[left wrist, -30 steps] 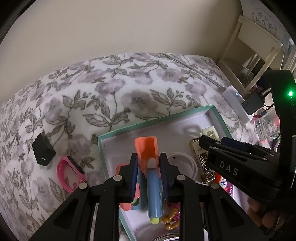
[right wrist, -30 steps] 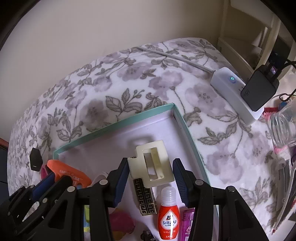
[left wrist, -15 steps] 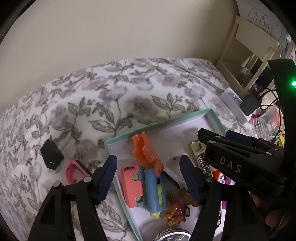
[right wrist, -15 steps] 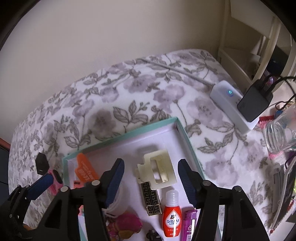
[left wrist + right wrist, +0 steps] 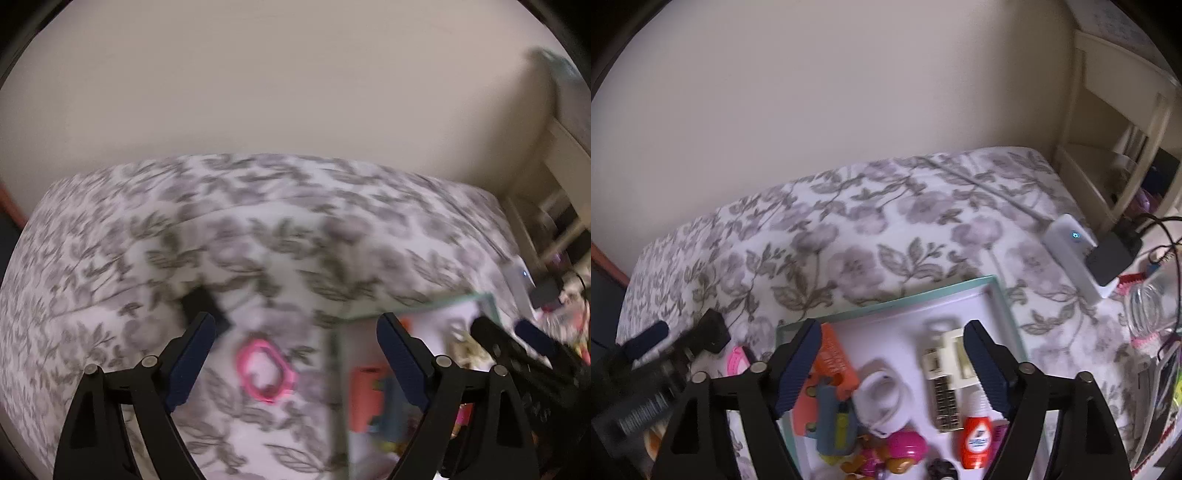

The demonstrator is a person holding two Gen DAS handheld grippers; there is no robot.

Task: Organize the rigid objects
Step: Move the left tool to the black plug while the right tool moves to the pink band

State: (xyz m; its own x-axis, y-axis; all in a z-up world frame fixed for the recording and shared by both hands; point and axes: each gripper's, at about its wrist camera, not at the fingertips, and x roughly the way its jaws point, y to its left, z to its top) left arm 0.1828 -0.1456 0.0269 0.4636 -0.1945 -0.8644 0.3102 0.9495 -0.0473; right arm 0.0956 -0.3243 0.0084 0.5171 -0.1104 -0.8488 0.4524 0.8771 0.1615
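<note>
on the flowery bed cover [image 5: 857, 236] there's a teal-rimmed box [image 5: 886, 304] already holding most of the bits: an orange clip [image 5: 836, 363], a blue-grey thing [image 5: 833, 421], a white round piece [image 5: 886, 397], a cream hair claw [image 5: 955, 360], a patterned gold bar [image 5: 945, 404] and a little red bottle [image 5: 977, 437].

left tool [image 5: 295, 328] has nothing in it, jaws opening and already wide. right tool [image 5: 892, 334] same deal, opening wide over the box, pads pressing on nothing.

what's left outside the box looks like the pink ring [image 5: 266, 369] and the black cube-ish thing [image 5: 201, 304], both lying on the cover to the left of the box. the pink ring sits right between the left tool's fingers, a bit below the tips in its view, with its longer side running diagonally, upper left to lower right. the black thing is just beyond the left finger's tip. so the left hand is clearly the closer one; the right tool is parked over the box on the far side.

heads up, the left view is badly smeared, so the ring's exact shape and the box contents there are mush. in the right view the ring is half hidden behind the left tool, and the toys at the bottom edge are cut off.
</note>
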